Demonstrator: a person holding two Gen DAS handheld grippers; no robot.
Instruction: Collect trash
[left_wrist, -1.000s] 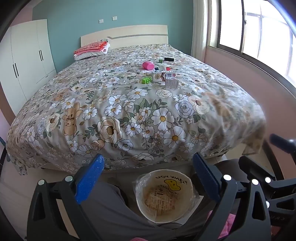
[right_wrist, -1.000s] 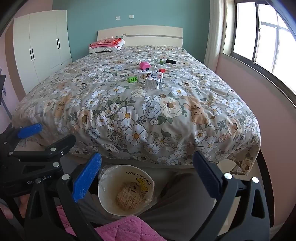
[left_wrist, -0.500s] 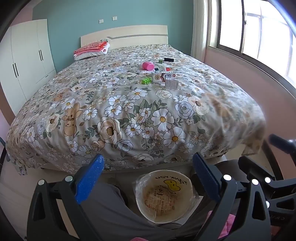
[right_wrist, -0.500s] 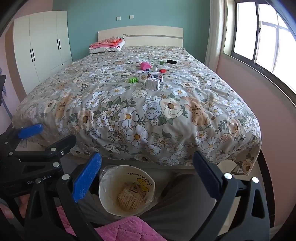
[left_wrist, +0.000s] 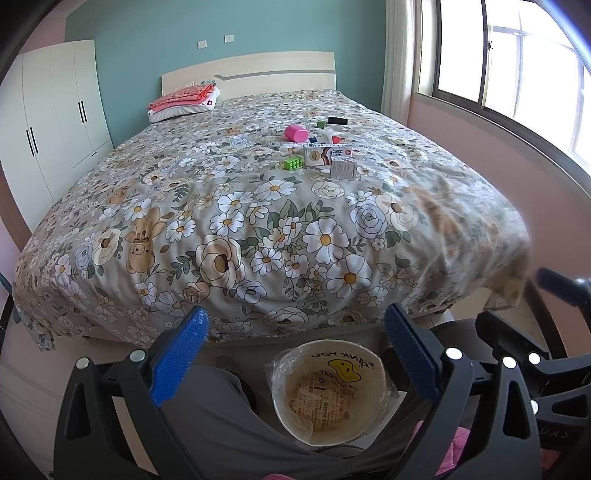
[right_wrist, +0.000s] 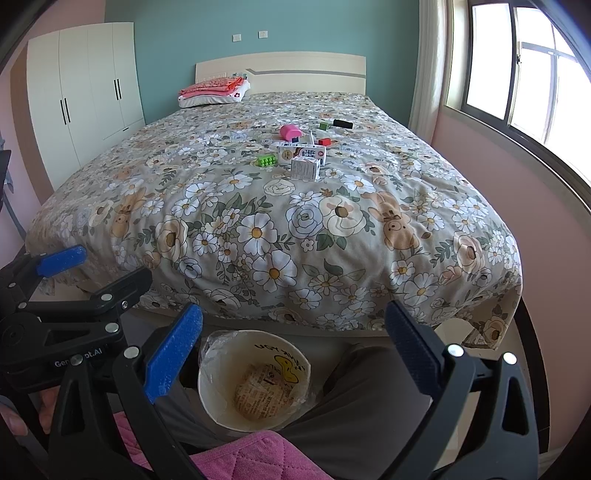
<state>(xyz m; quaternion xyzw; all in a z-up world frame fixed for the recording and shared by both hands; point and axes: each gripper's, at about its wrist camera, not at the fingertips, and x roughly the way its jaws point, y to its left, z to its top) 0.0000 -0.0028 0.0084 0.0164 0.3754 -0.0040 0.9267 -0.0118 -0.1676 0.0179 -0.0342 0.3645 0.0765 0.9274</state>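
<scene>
Both the left gripper (left_wrist: 293, 354) and right gripper (right_wrist: 293, 350) gape wide and empty above the lined trash bin (right_wrist: 255, 380). The milk cartons (right_wrist: 303, 160) lie at twelve o'clock, well apart up the bed (right_wrist: 258, 229), long axes crosswise; the right looks slightly nearer.

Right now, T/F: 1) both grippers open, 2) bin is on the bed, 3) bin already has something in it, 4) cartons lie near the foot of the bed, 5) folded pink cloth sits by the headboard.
1) Left gripper and right gripper open: true.
2) Bin on the bed: false, it stands on the floor at the bed's foot.
3) True, a printed wrapper lies inside.
4) Cartons: false, mid-bed.
5) Pink cloth: true.
</scene>
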